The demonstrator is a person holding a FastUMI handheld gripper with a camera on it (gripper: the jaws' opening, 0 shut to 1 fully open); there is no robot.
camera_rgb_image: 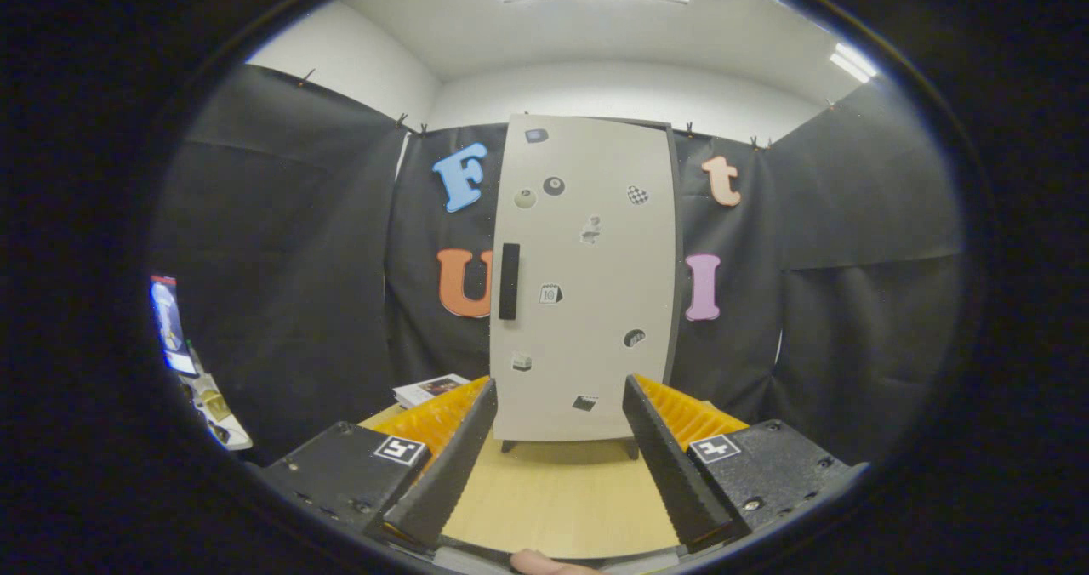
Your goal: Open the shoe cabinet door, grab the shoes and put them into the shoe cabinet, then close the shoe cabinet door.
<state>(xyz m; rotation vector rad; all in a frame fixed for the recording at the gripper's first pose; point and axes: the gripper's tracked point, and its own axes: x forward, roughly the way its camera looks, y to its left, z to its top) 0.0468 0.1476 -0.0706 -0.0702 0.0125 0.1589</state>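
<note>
The gripper (559, 392) is hovering above a light wooden tabletop (557, 498) with its jaws spread wide, holding and touching nothing. Bare table is showing between the two fingers (451, 464), and the gap between them is framing the lower part of the shoe cabinet (583, 277) straight ahead.

The cabinet is standing upright at the far end of the table, beyond the fingertips and apart from them, resting on short dark feet (508, 446). Its pale door (595, 345) is sitting closed, dotted with small stickers (551, 293). A dark vertical handle (509, 281) is running along the door's left edge at about mid height, above and ahead of the left finger. A dark side panel (675, 252) is showing along the cabinet's right edge.

A strip of open tabletop is lying between the fingertips and the cabinet's base. Just left of the cabinet, behind the left finger, a booklet (430, 388) is lying flat near the table's edge. Black cloth walls (289, 260) are closing in the booth on both sides and behind the cabinet. Part of a finger of the person's hand (544, 563) is peeking in just beneath the gripper.
</note>
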